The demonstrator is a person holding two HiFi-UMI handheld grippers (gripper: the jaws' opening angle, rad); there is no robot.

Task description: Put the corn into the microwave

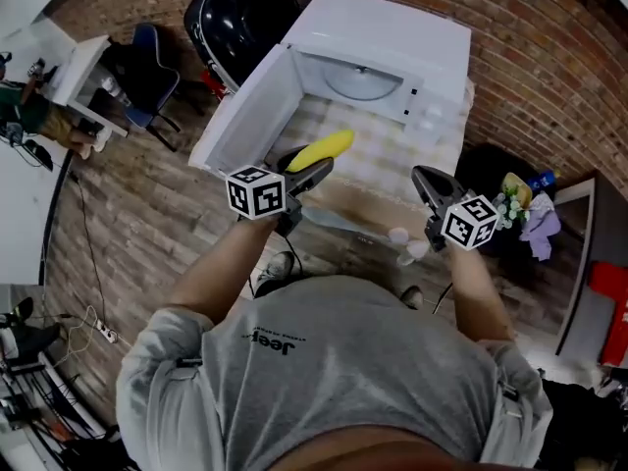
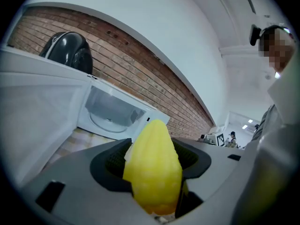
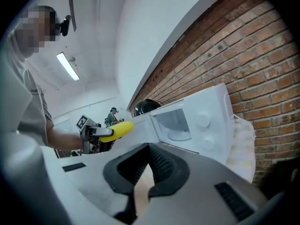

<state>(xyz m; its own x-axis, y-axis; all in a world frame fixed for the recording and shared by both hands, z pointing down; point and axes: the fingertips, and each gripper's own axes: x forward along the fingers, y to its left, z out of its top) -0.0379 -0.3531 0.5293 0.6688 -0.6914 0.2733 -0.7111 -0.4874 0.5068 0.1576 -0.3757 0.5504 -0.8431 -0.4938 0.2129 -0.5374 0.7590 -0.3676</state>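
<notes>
Head view, left to right.

- Plank floor (image 1: 128, 214) runs down the 9 o'clock side. A blue chair (image 1: 152, 77) stands at 10 o'clock, well apart from the bench.
- Black domed thing (image 1: 235, 18) at 11 o'clock, just beside the microwave's back left corner, against the brick wall (image 1: 549, 57).
- White microwave (image 1: 392, 37) at 12 o'clock. Its door (image 1: 250, 106) stands swung fully out to the left. The door's free edge lies at 10 o'clock of the left tongs, near them.
- The cavity is open and its glass turntable (image 1: 361, 81) is bare.
- Left tongs (image 1: 306, 173): jaws spread wide and clamped on the corn (image 1: 322, 149), pads pressing both flanks. The yellow cob's tip sticks out past the pads toward 1 o'clock. The corn is in the air in front of the opening, over the checked cloth (image 1: 392, 155), not yet inside. Open room between the tip and the cavity mouth; only the door crowds the left side.
- Bare bench edge (image 1: 343, 199) shows below the cloth, between the two tongs.
- Right tongs (image 1: 429, 186): tips together, nothing between them. They are at 3 o'clock of the corn, well apart from it, below the control knobs (image 1: 427, 116).
- Flowers (image 1: 510, 199) at 3 o'clock, just right of the right tongs.
</notes>
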